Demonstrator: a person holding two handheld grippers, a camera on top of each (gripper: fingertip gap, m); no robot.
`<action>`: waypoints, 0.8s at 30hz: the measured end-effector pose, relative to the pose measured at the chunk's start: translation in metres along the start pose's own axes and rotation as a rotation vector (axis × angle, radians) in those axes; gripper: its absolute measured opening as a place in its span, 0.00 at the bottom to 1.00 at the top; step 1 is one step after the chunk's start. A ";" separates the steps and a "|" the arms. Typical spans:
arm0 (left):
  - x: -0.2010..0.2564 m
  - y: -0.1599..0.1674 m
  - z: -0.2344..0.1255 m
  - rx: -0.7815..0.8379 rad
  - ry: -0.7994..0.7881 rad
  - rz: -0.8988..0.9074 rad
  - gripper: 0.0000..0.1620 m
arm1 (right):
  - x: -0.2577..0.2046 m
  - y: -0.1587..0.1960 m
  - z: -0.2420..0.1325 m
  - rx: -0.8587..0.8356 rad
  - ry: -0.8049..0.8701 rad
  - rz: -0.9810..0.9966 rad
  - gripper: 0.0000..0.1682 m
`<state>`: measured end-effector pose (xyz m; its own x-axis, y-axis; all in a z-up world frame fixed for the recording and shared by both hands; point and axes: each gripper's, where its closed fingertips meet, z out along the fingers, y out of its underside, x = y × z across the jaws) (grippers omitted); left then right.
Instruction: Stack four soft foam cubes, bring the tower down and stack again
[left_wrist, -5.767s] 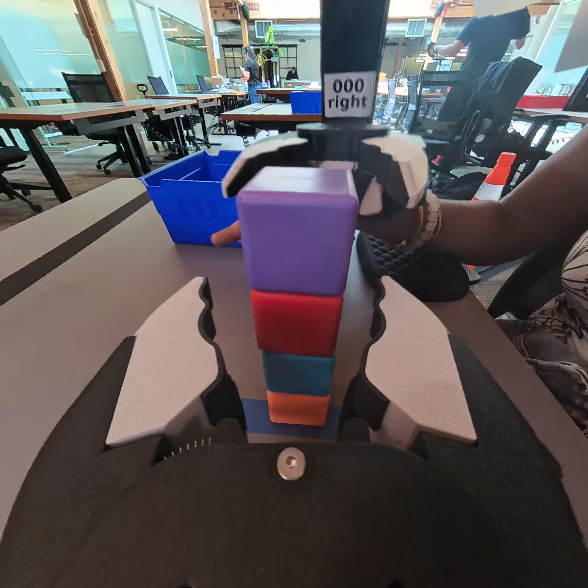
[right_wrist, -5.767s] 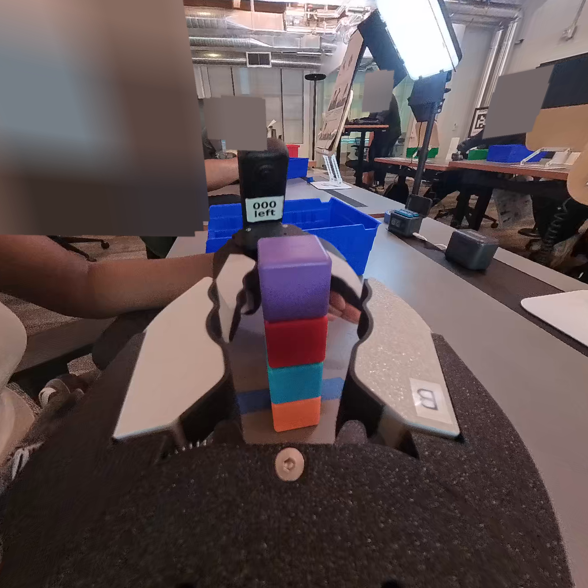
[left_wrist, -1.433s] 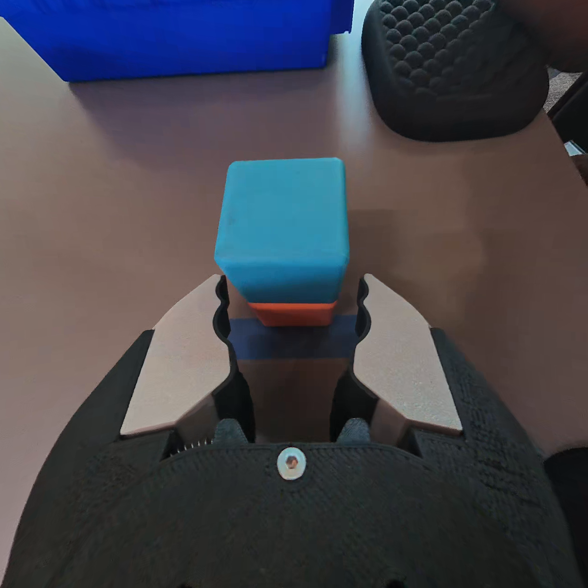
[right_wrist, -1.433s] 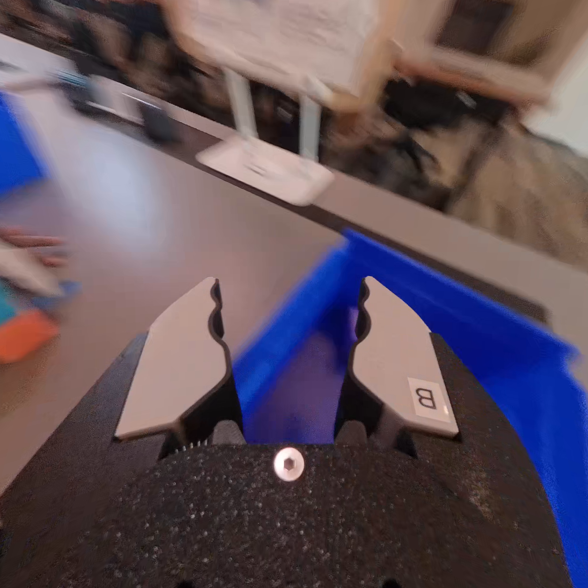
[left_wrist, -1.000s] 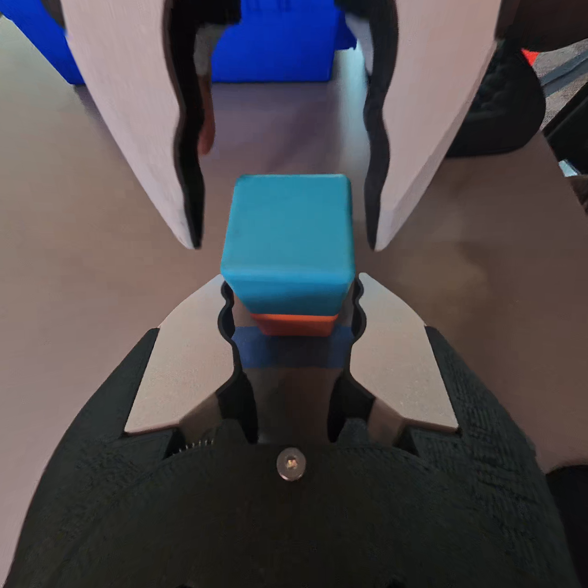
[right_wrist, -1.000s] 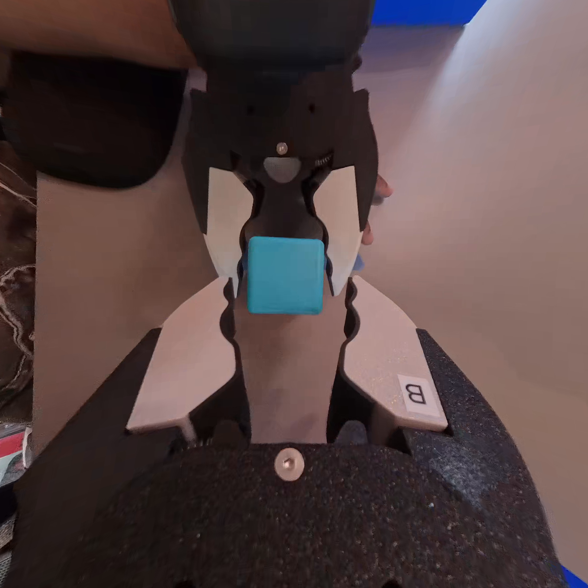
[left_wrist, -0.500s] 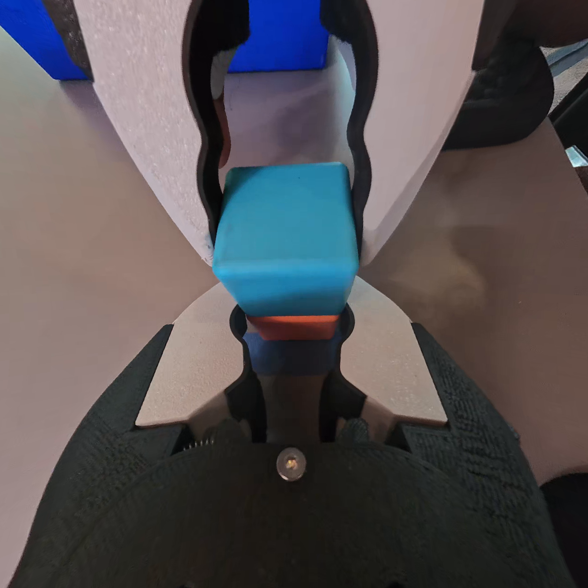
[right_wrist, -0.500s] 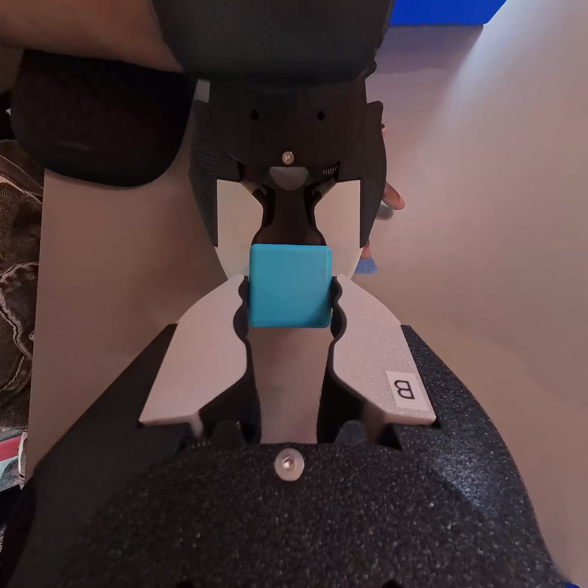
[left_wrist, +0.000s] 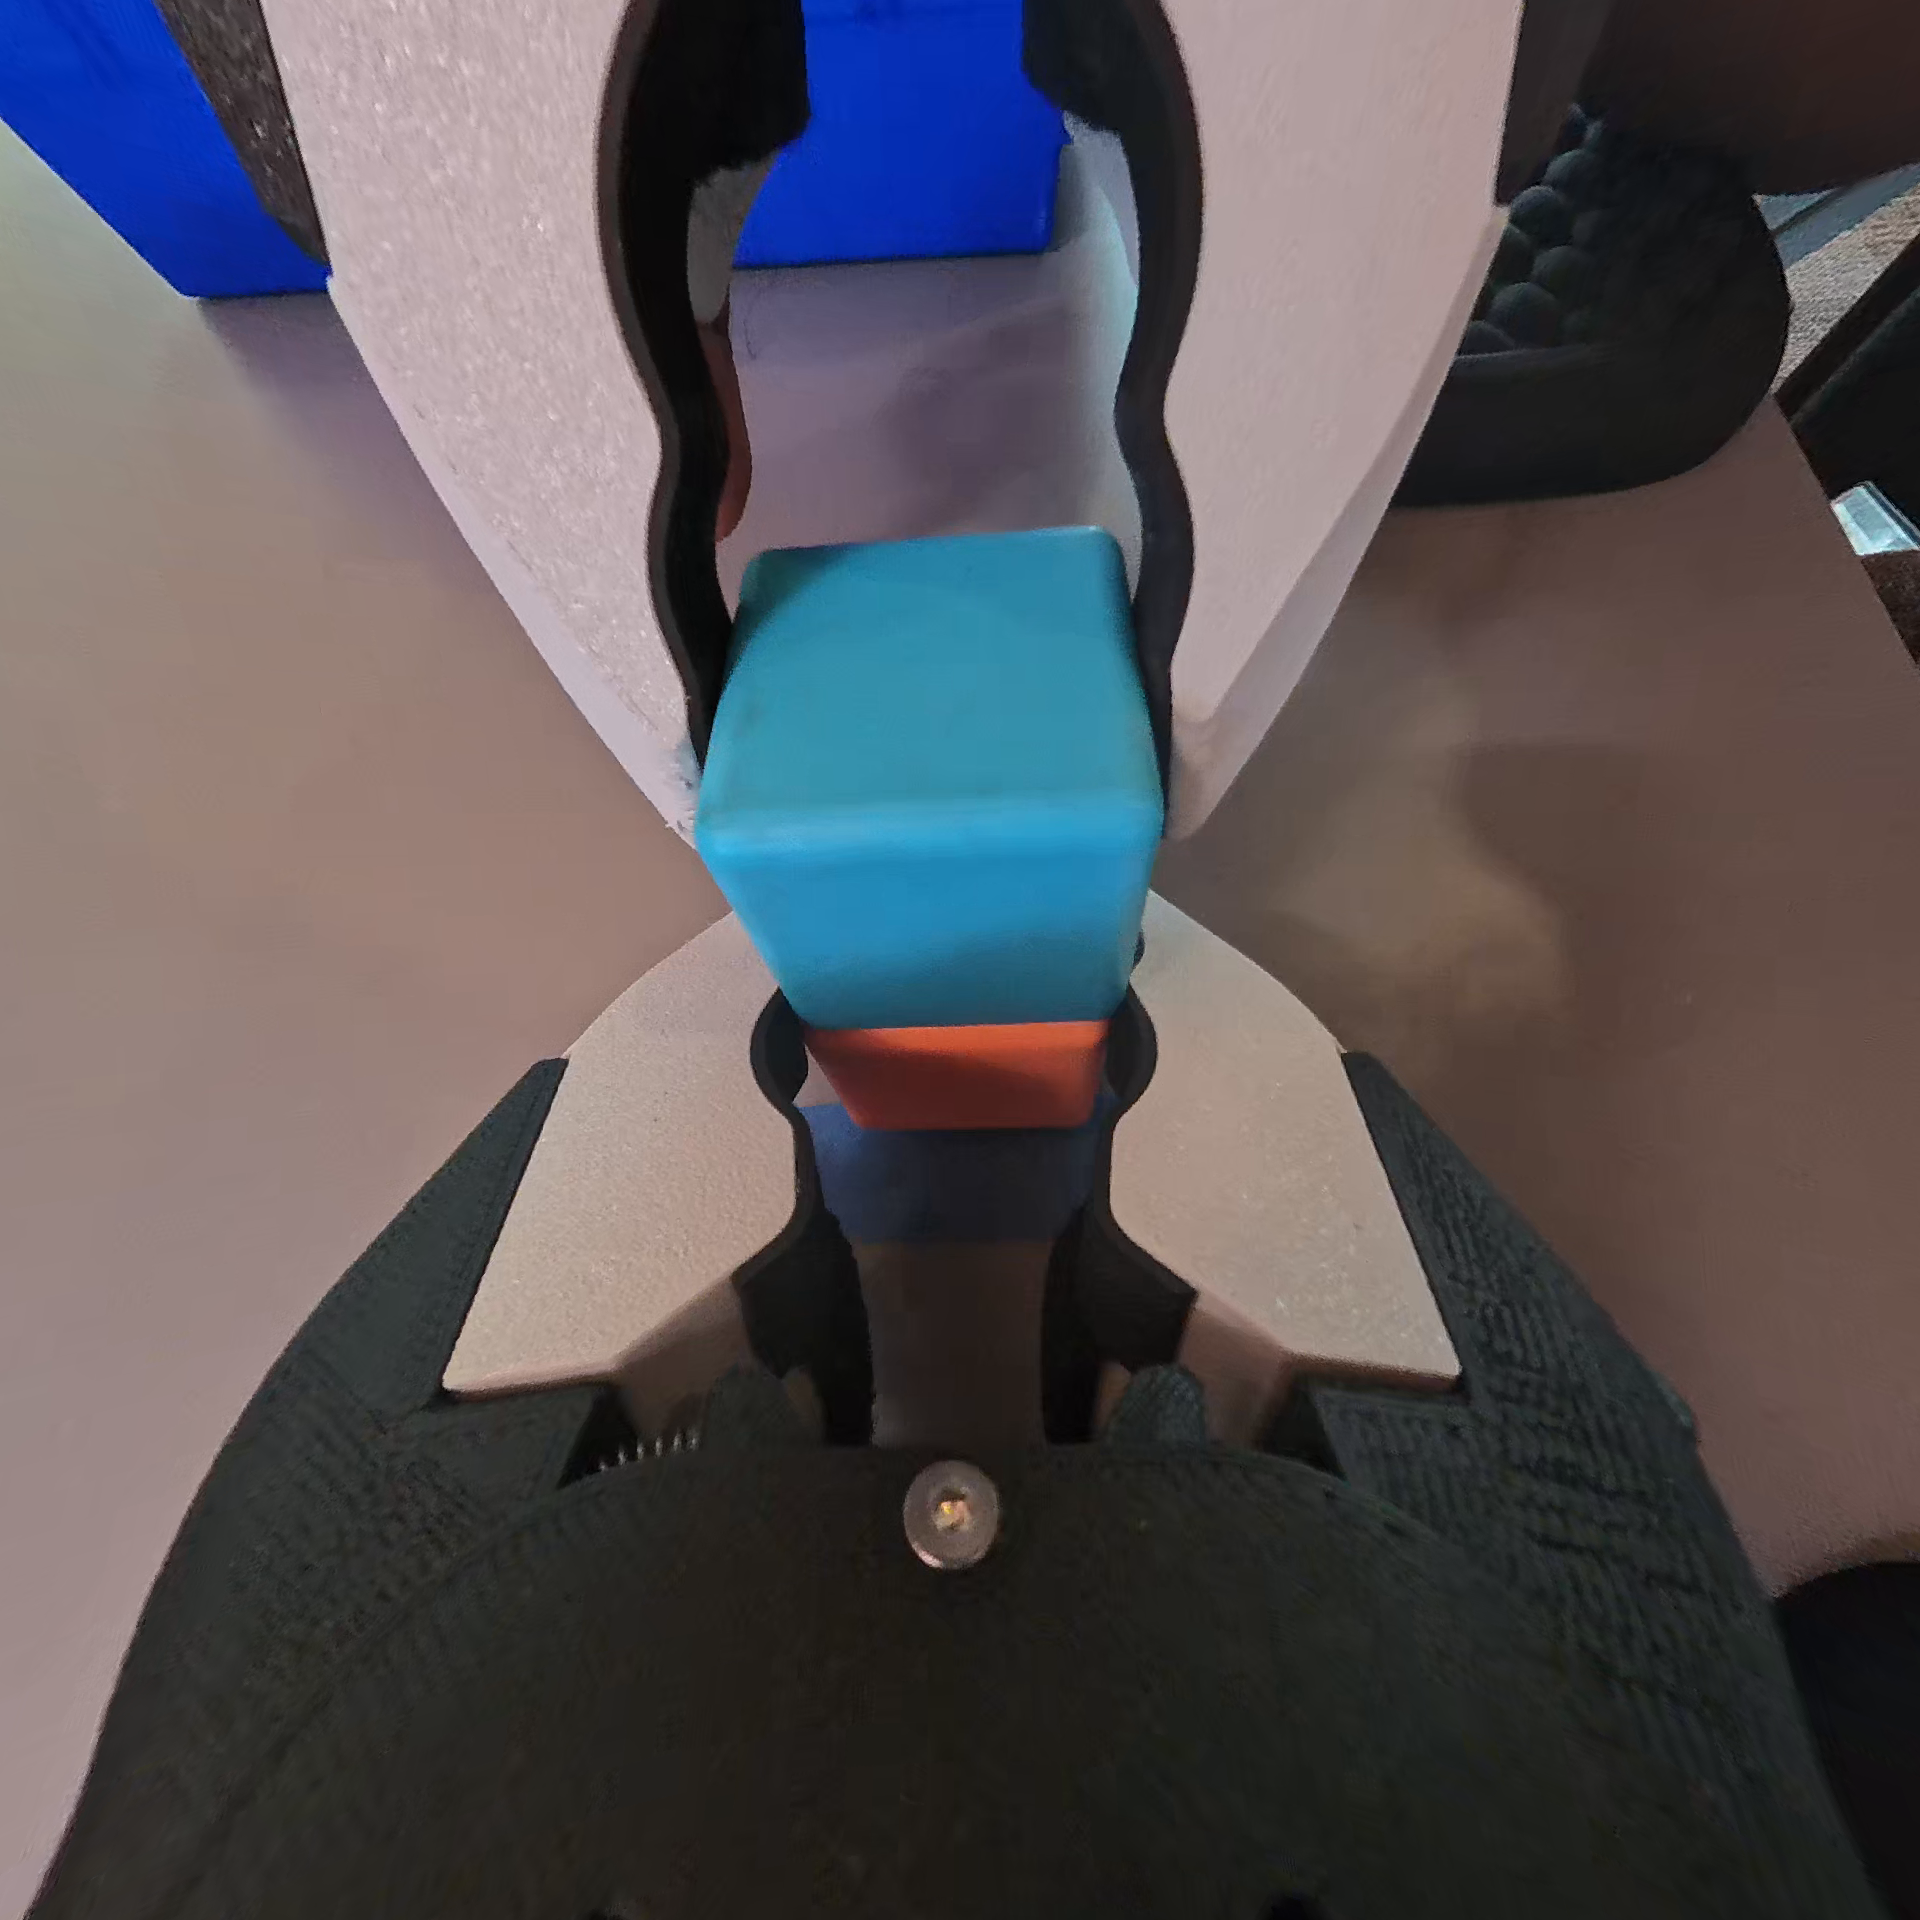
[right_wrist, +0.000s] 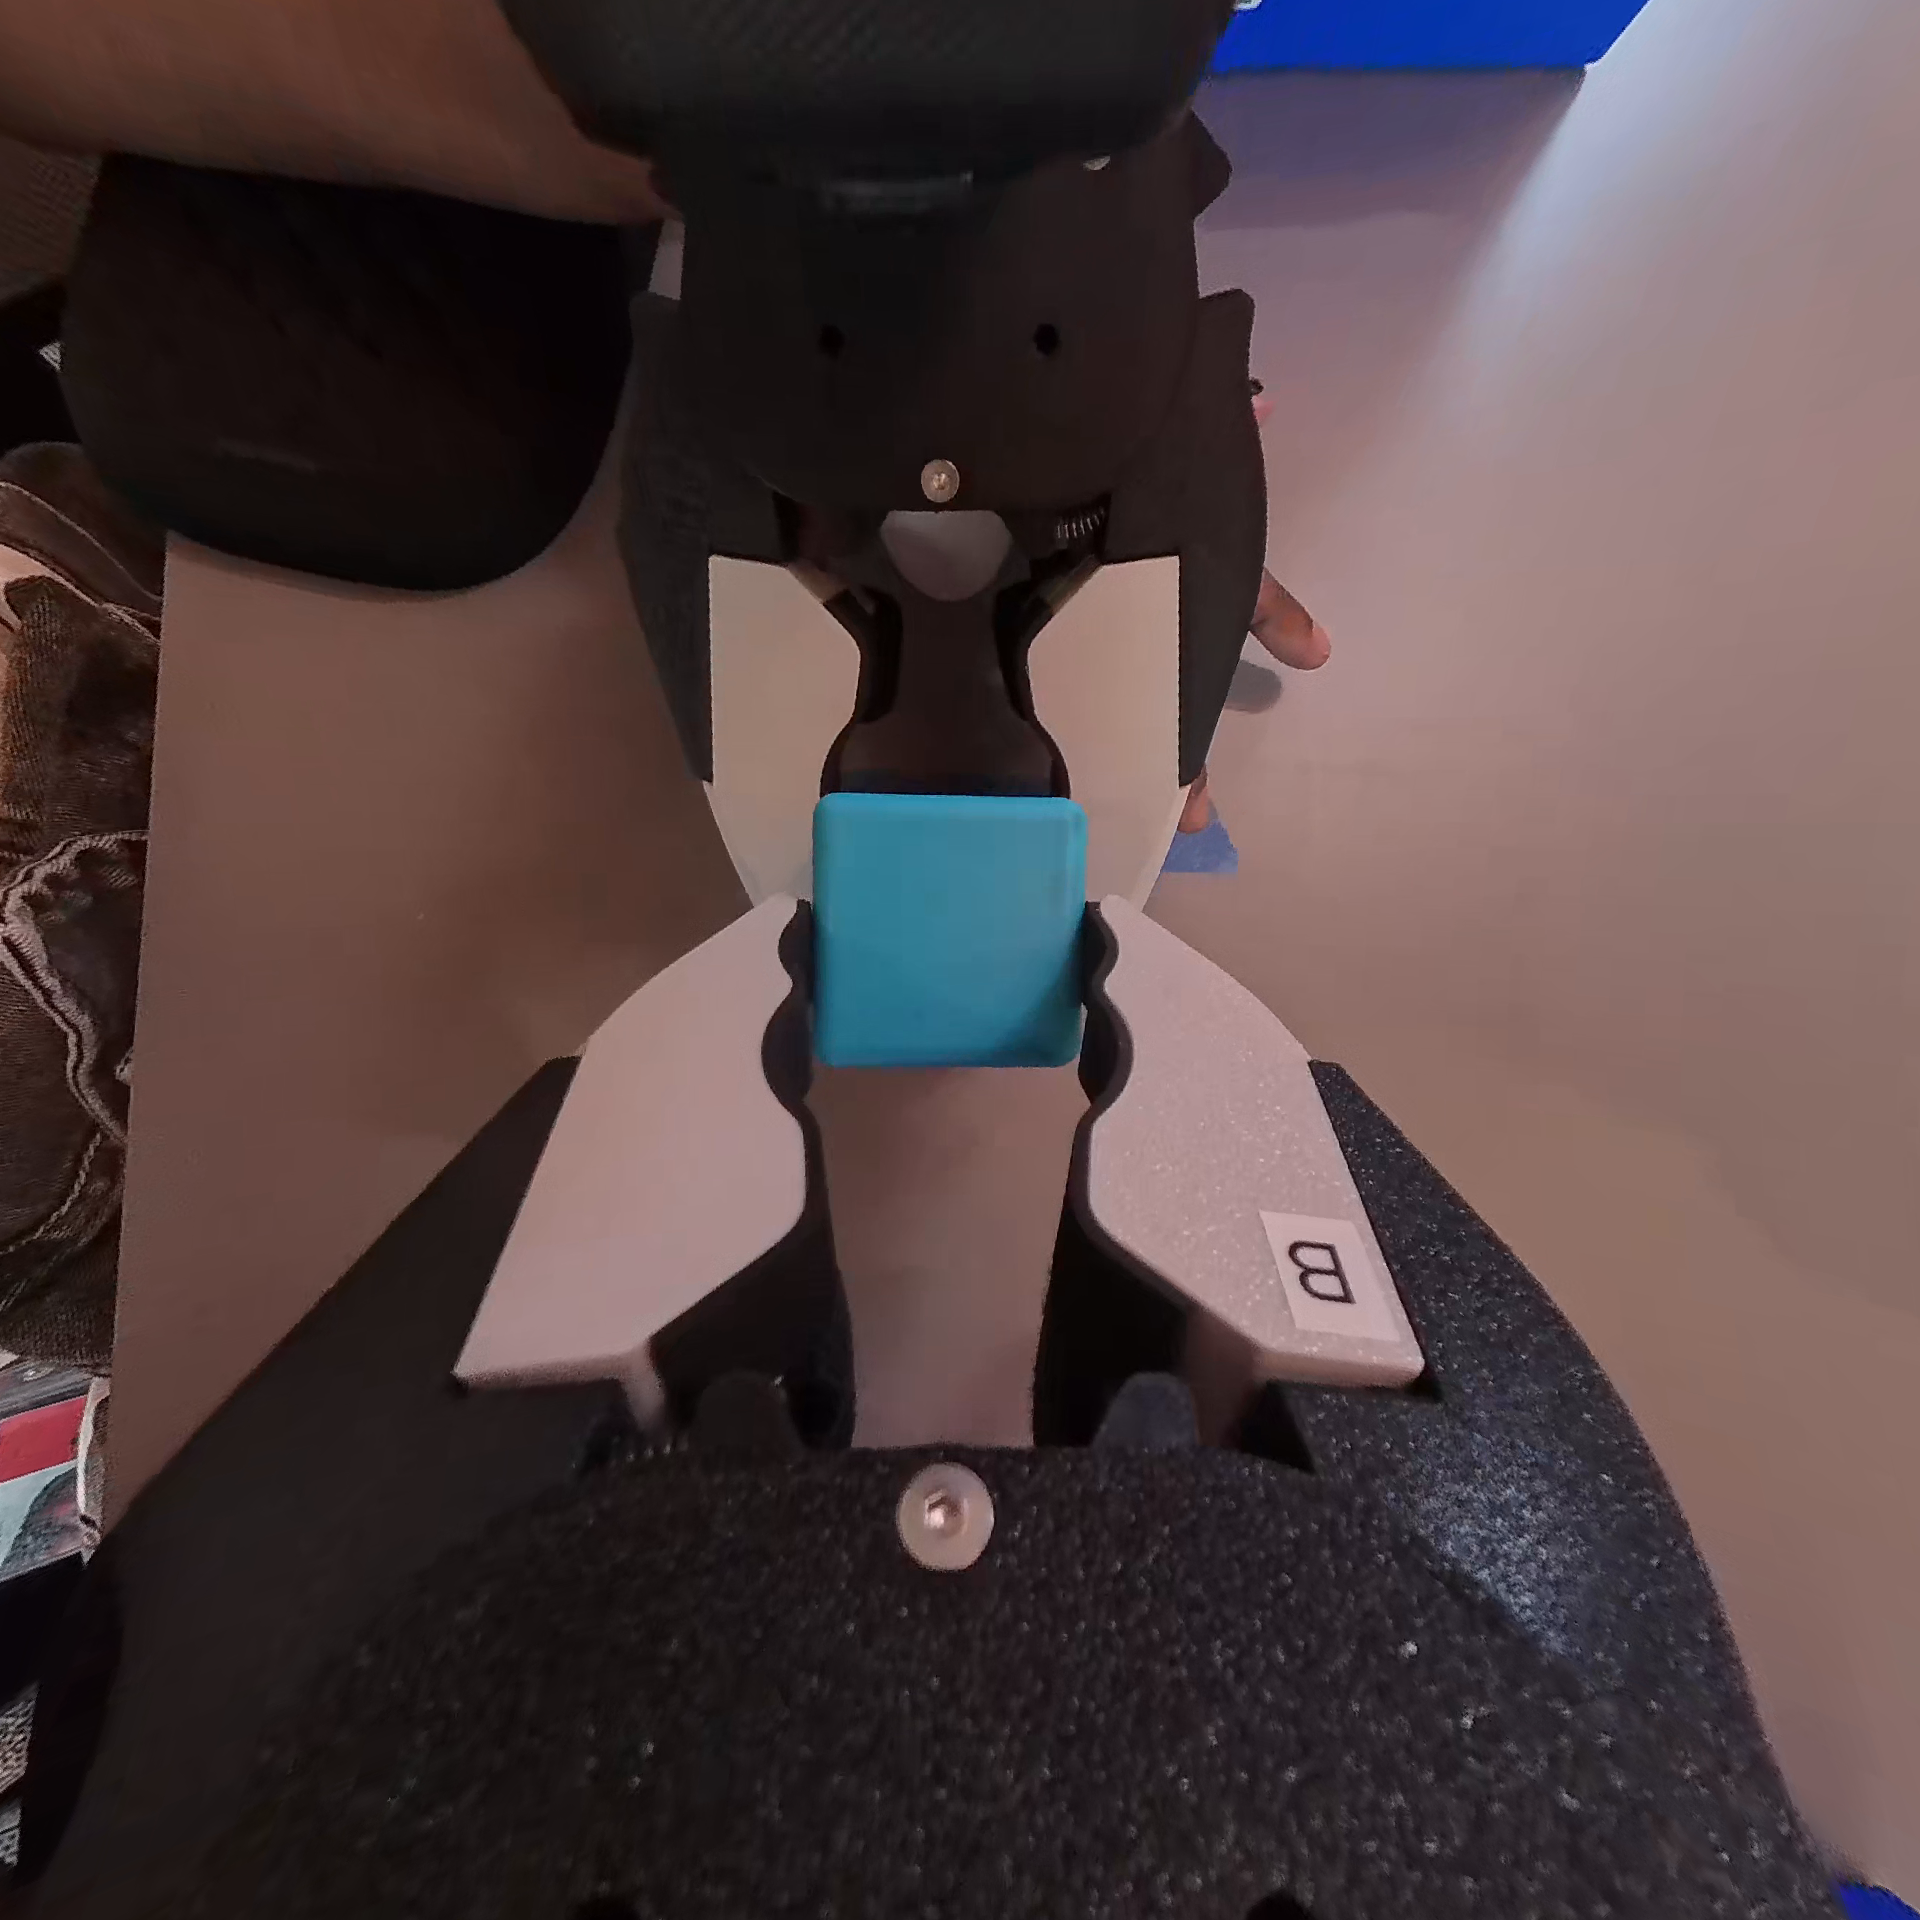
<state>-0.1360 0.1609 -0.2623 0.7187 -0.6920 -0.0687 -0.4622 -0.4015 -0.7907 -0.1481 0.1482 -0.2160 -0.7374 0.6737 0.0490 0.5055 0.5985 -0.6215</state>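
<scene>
I count 2 foam cubes in reach: 1 teal cube sitting on 1 orange cube, which rests on 1 strip of blue tape on the grey table. No other cubes show in either wrist view.

My right gripper comes in from the far side with its jaws pinching the teal cube on 2 opposite faces. My left gripper has its jaws drawn in on the orange cube below, and its fingers sit against that cube's sides.

Beyond the stack I see 1 blue bin at the table's far edge and 1 black dimpled pad to the right. The 2 grippers meet tip to tip and hide most of the stack's sides. From the right wrist view the teal cube covers the orange one completely.
</scene>
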 end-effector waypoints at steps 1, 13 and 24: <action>0.001 0.003 0.001 -0.013 0.005 0.000 0.34 | 0.000 0.001 -0.001 -0.004 -0.001 0.000 0.29; -0.008 0.010 -0.003 -0.034 -0.036 0.026 0.34 | 0.023 0.007 -0.048 0.111 0.098 0.091 0.29; -0.007 0.012 0.000 -0.053 -0.051 0.056 0.49 | 0.066 0.069 -0.168 0.072 0.560 0.350 0.29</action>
<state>-0.1462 0.1608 -0.2710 0.7160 -0.6832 -0.1438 -0.5281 -0.3953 -0.7516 -0.0865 0.3068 -0.1244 -0.1808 0.9582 0.2219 0.6272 0.2861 -0.7244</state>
